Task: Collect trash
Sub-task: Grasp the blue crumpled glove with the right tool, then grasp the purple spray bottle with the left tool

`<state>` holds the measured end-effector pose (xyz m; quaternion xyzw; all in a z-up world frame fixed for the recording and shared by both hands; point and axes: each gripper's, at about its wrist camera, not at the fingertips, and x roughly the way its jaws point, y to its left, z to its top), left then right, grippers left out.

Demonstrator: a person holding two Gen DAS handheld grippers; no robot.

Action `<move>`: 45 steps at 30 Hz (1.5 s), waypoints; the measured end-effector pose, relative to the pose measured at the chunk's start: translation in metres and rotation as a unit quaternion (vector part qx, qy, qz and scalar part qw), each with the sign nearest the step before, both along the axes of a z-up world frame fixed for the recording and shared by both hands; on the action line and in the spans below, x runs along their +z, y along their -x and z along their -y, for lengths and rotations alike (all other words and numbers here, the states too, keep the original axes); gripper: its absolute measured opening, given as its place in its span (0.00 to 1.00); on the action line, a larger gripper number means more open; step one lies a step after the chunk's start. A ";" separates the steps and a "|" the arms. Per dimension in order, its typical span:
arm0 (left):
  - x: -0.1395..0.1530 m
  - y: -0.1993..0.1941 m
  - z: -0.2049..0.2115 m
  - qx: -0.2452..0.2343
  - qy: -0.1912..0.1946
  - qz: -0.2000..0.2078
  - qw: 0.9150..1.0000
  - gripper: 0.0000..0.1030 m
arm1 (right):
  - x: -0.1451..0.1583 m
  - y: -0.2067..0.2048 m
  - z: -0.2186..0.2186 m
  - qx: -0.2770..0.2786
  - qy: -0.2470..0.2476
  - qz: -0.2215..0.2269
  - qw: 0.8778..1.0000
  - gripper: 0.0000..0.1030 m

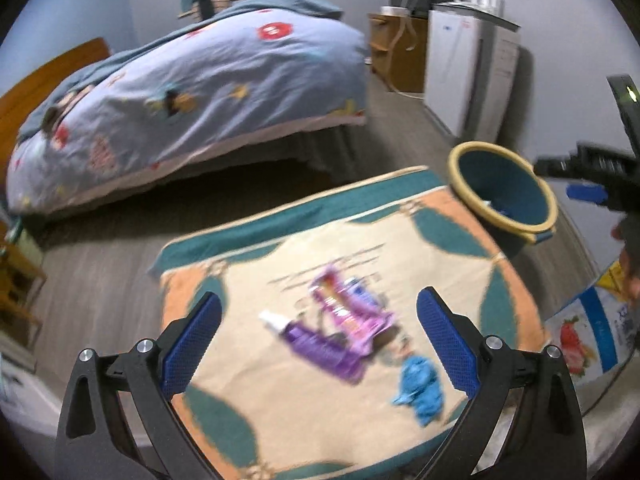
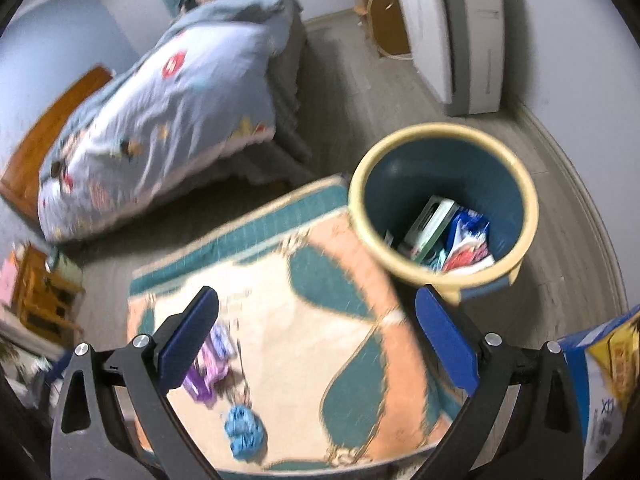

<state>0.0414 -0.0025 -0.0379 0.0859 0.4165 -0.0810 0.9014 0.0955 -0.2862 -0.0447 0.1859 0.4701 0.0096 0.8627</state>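
My left gripper [image 1: 320, 344] hangs over the rug [image 1: 400, 248] with its jaws spread wide and nothing between them. Below it lie the pieces left to collect: a purple wrapper [image 1: 340, 332] near the rug's middle and a crumpled blue wad [image 1: 420, 388] just beside it, toward my right pad. My right gripper [image 2: 316, 340] is also wide open and empty, close to the bin [image 2: 516, 184], which stands at the rug's far corner and already holds a few packets and a box.

I judge the next step to be a pick with the left. The wrapper is flat and probably slippery, so I would come straight down, straddle it across its narrow width and close only once both pads touch the rug's pile. Pinching a raised crease should hold better than a flat edge. The wad is soft and lumpy; a plain squeeze through its bulk should do. The view is blurred, so I would settle before closing. I would take one piece at a time and keep the right clear of the bin's mouth.
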 end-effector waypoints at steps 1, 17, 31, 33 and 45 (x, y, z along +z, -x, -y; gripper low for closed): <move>-0.002 0.001 -0.007 0.006 -0.003 -0.001 1.000 0.94 | -0.005 0.004 -0.015 0.011 0.010 -0.005 1.000 0.94; -0.042 -0.016 -0.061 0.068 -0.011 -0.043 0.997 0.94 | -0.094 0.051 -0.126 0.102 0.067 -0.076 0.990 0.94; -0.077 -0.032 -0.058 0.101 -0.008 -0.081 0.992 0.94 | -0.139 0.057 -0.167 0.191 0.058 -0.139 0.970 0.40; -0.085 -0.034 -0.058 0.112 -0.002 -0.088 0.990 0.94 | -0.136 0.057 -0.165 0.190 0.053 -0.142 0.970 0.38; -0.111 -0.050 -0.038 0.122 -0.005 -0.102 0.987 0.94 | -0.013 0.012 -0.097 0.196 0.118 -0.033 0.973 0.38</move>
